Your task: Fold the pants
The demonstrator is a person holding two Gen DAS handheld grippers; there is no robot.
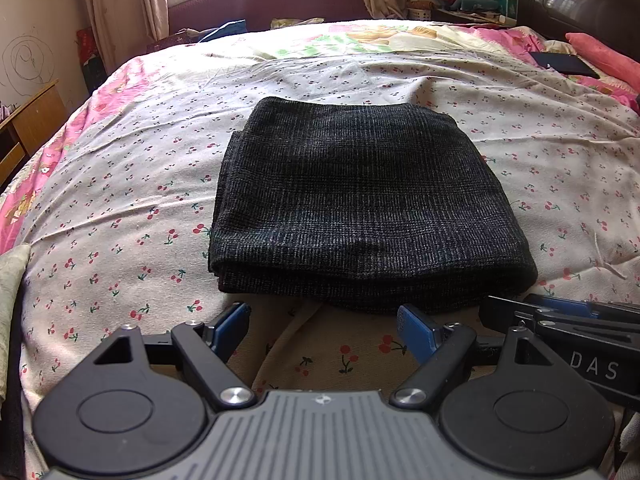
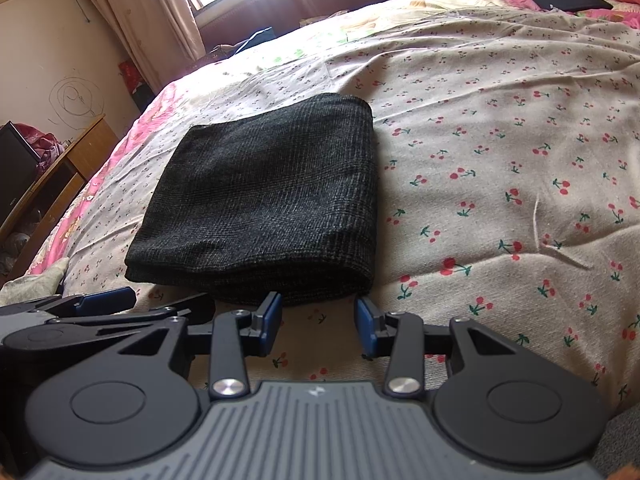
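Note:
The dark grey checked pants (image 1: 360, 200) lie folded into a compact rectangle on the cherry-print bedspread (image 1: 120, 200). They also show in the right wrist view (image 2: 264, 208). My left gripper (image 1: 324, 332) is open and empty, just short of the pants' near edge. My right gripper (image 2: 318, 324) is open and empty, also just short of the near edge, towards its right corner. The right gripper's arm shows at the lower right of the left wrist view (image 1: 568, 320). The left gripper shows at the lower left of the right wrist view (image 2: 100, 304).
A dark flat book or tablet (image 1: 564, 65) and a pink pillow (image 1: 604, 56) lie at the bed's far right. A wooden desk (image 1: 28, 120) stands left of the bed. A purple window seat (image 1: 264, 4) and curtains are beyond it.

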